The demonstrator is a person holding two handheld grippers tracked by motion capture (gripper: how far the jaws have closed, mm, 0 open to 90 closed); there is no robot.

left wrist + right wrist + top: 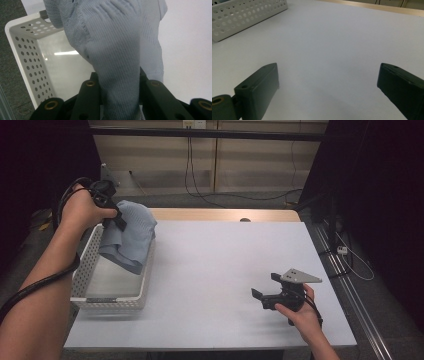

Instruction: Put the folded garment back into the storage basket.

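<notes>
**A:** What have I got on the left side right now?

**B:** From where I sit, my left gripper [116, 220] is clamped on a pale blue-grey ribbed knit cloth [129, 236]. In the left gripper view the cloth [117, 55] runs straight down between the two black jaws, bunched and pinched there, so that is a firm grasp. The left hand [85, 211] holds the tool above the far end of the white perforated plastic basket [86, 265].

**A:** And where does the cloth sit against the basket?

**B:** It hangs from the jaws over the basket's far end. In the high view its lower folds drape over the basket's far right rim, and part of it spills past that rim toward the white table top [220, 270]. The left gripper view shows the basket's [27, 60] bare glossy floor below and beside the hanging fabric. I can't tell whether the lowest fold touches that floor.

**A:** The other tool?

**B:** My right gripper [266, 289] is well apart from the basket, near the table's front right corner, held low over the surface by the right hand [300, 312]. Its jaws stand wide apart with nothing between them; the right gripper view shows plain white table in the gap, with a corner of the basket [242, 12] at upper left. The grey three-cornered plate [300, 277] sits on top of that tool.
</notes>
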